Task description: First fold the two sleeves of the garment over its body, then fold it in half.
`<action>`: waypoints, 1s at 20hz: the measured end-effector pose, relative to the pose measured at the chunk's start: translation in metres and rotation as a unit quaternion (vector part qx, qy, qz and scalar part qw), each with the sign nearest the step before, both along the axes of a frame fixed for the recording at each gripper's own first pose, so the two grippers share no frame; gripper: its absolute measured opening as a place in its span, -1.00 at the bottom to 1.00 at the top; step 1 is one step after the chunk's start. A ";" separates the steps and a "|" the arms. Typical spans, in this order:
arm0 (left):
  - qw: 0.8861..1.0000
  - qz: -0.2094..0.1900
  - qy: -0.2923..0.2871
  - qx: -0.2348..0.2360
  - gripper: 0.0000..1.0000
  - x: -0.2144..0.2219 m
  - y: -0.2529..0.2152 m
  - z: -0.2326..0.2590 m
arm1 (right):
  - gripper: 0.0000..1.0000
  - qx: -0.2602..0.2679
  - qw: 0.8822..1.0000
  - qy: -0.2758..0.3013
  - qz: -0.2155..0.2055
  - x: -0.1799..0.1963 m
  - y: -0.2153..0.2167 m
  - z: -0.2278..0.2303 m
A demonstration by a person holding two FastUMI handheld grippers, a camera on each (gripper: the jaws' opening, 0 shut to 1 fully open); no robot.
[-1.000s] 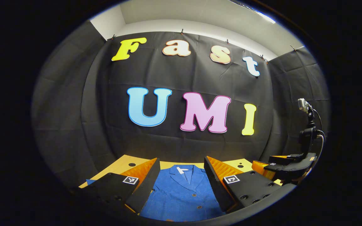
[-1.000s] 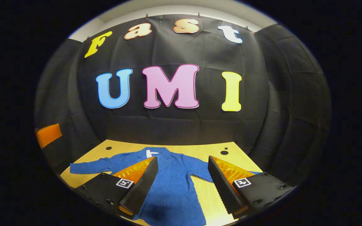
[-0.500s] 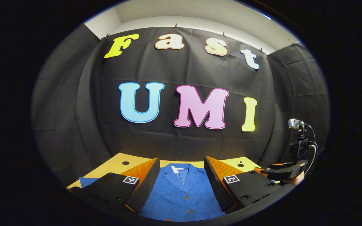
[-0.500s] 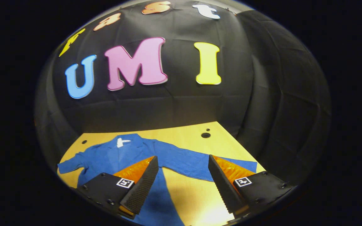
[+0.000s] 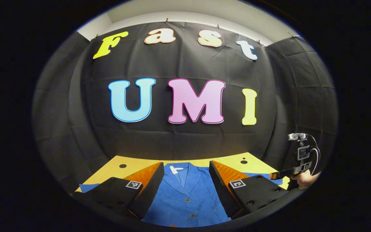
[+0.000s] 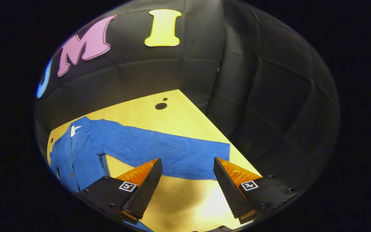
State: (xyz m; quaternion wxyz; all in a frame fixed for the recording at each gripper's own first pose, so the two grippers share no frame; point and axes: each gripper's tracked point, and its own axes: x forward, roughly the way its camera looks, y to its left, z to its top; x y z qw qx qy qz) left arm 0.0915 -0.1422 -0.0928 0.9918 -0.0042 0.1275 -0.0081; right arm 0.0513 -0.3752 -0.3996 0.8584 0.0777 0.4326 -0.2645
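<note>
The blue garment (image 5: 185, 196) lay flat on the yellow tabletop (image 6: 159, 117), collar toward the wall. The left tool (image 5: 185, 180) hung above its buttoned front, fingers spread wide apart and gripping nothing. The right tool (image 6: 187, 182) hovered with fingers apart just short of the outstretched sleeve (image 6: 172, 151), whose cuff lay ahead between its fingertips.

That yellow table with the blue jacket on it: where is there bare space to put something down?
The table is bare behind the stretched sleeve, toward the black wall, and in front of it, between the sleeve and the right claw. The middle is crowded: the jacket spreads under the left claw.
</note>
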 end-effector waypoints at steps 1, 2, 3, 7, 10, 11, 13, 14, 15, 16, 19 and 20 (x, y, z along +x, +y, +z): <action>1.000 -0.002 0.003 0.001 0.61 0.002 -0.002 -0.002 | 0.89 -0.001 1.000 0.013 -0.014 -0.005 -0.013 -0.009; 1.000 -0.003 0.008 0.000 0.61 0.004 -0.004 -0.005 | 1.00 0.003 0.999 0.025 -0.026 -0.009 -0.024 -0.019; 1.000 -0.006 0.012 0.000 0.61 0.006 -0.006 -0.007 | 1.00 0.010 0.998 0.038 -0.040 -0.014 -0.034 -0.029; 1.000 -0.023 0.022 -0.005 0.60 0.014 -0.022 -0.008 | 1.00 0.059 0.990 0.077 -0.100 -0.025 -0.058 -0.067; 0.999 -0.042 0.019 0.005 0.60 0.017 -0.033 -0.009 | 1.00 0.101 0.981 0.076 -0.146 -0.030 -0.065 -0.077; 0.999 -0.042 0.021 0.009 0.61 0.017 -0.033 -0.010 | 1.00 0.109 0.979 0.076 -0.156 -0.032 -0.065 -0.080; 0.999 -0.042 0.025 0.006 0.61 0.015 -0.034 -0.012 | 0.90 0.119 0.976 0.092 -0.160 -0.039 -0.065 -0.086; 0.999 -0.041 0.027 0.002 0.61 0.014 -0.035 -0.014 | 0.99 0.108 0.978 0.087 -0.155 -0.033 -0.071 -0.088; 0.999 -0.039 0.028 0.000 0.61 0.012 -0.035 -0.014 | 0.95 0.108 0.978 0.097 -0.149 -0.038 -0.067 -0.090; 0.999 -0.036 0.029 0.000 0.61 0.011 -0.034 -0.015 | 0.90 0.096 0.981 0.099 -0.135 -0.037 -0.066 -0.091; 0.999 -0.036 0.033 -0.003 0.61 0.009 -0.033 -0.018 | 0.89 0.081 0.987 0.103 -0.097 -0.037 -0.064 -0.088; 0.999 -0.037 0.037 -0.001 0.61 0.008 -0.034 -0.021 | 0.73 0.084 0.987 0.101 -0.092 -0.036 -0.063 -0.090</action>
